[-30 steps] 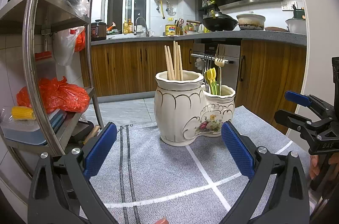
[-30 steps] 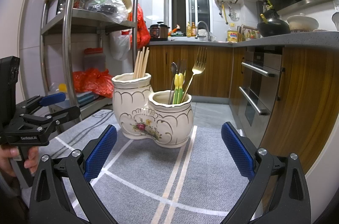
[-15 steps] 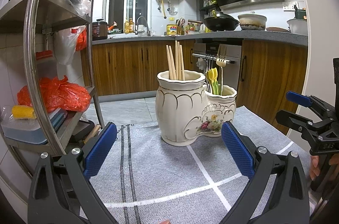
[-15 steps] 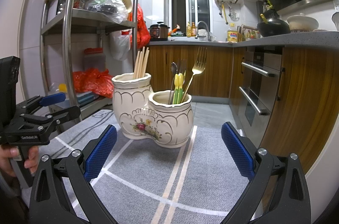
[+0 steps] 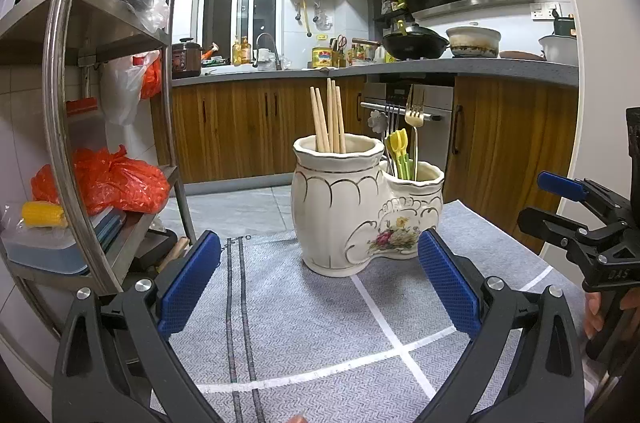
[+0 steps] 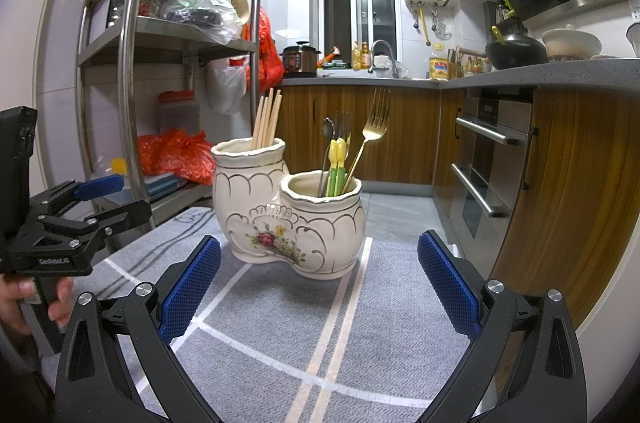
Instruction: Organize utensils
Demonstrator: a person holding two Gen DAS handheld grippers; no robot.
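Ceramic twin holder [image 5: 366, 207] is standing mid-bench [image 5: 304, 307], chopsticks [image 5: 328, 117] sorted in its taller pot, fork [image 6: 370, 139] and spoons in the lower. Left tongs [image 5: 318, 287] and right tongs [image 6: 318, 287] are hovering wide open, gripping nothing, apparently finished.

left gripper [image 5: 319, 281], right gripper [image 6: 319, 281], fingers spread wide

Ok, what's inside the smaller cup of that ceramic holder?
In the smaller cup stand a gold fork, yellow-green utensils, a dark spoon and some darker utensils. Their lower ends are hidden by the cup wall, so I can't tell the count.
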